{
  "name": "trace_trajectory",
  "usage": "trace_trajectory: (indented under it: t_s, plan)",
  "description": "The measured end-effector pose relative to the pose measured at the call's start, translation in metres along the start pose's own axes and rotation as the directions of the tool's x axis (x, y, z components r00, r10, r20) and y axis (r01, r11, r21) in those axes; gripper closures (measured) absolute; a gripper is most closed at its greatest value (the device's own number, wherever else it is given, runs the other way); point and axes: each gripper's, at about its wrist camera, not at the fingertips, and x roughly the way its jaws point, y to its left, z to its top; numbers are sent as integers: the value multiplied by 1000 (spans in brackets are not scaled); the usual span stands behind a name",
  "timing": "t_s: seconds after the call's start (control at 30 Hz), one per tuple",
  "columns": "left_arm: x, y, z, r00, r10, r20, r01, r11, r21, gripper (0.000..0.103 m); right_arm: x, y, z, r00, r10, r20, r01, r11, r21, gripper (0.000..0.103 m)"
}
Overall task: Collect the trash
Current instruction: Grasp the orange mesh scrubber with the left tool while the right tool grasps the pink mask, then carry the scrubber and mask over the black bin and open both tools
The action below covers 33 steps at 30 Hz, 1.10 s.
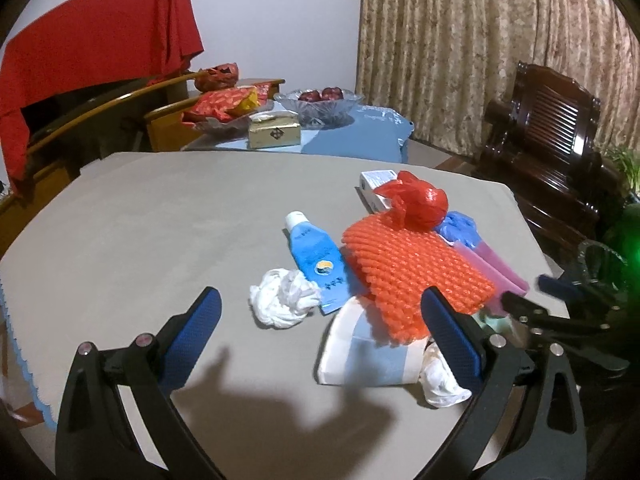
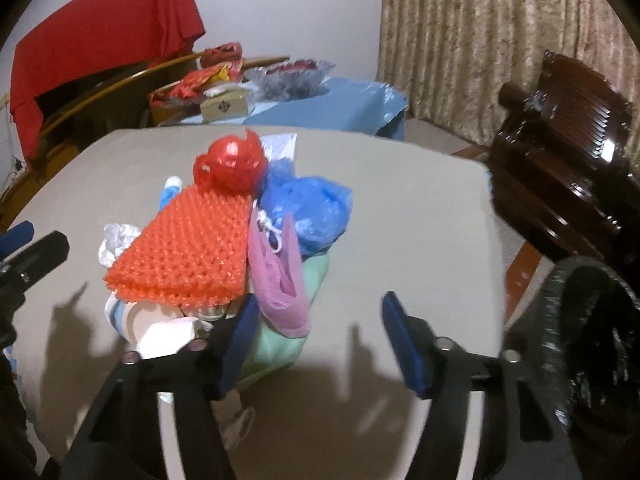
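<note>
A heap of trash lies on the grey table (image 1: 140,232). An orange foam net (image 1: 416,272) tops it, with a knotted red bag (image 1: 420,200), a blue bag (image 1: 460,228), a pink pouch (image 1: 496,268), a blue tube (image 1: 316,256), a crumpled white tissue (image 1: 284,300) and a white-blue packet (image 1: 360,352). My left gripper (image 1: 322,298) stands open just short of the tissue and packet. My right gripper (image 2: 320,302) is open at the heap's right side. Its left finger is beside the pink pouch (image 2: 276,276) and a green item (image 2: 276,348), and nothing is pressed between the pads.
A bin lined with a black bag (image 2: 592,340) stands off the table's right edge, below a dark wooden chair (image 2: 560,152). Behind the table is a blue-covered side table (image 1: 360,132) with a glass bowl (image 1: 316,104) and a tissue box (image 1: 274,132). A curtain hangs at the back right.
</note>
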Motion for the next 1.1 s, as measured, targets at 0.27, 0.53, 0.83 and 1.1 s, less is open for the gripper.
trace_trajectory:
  t_s: [0.27,0.53,0.83,1.1]
  plan:
    - [19,-16,0,996,-79,-46,80,997,7,23,0,-3,1,998,67,-4,-67,998,4,89]
    - [37,-43,0,989,-120,-85,125,991,57,32,-17,-22,3,999,27,21,-28,999,25,89]
    - [55,-55,-4,978,-161,-136,171,983,66,85,-30,-29,-2,999,13,32,-13,1000,27,89]
    - [18,-47,11,986,-161,-32,162,986,39,90,-49,-30,-1,997,13,72,-16,999,32,89]
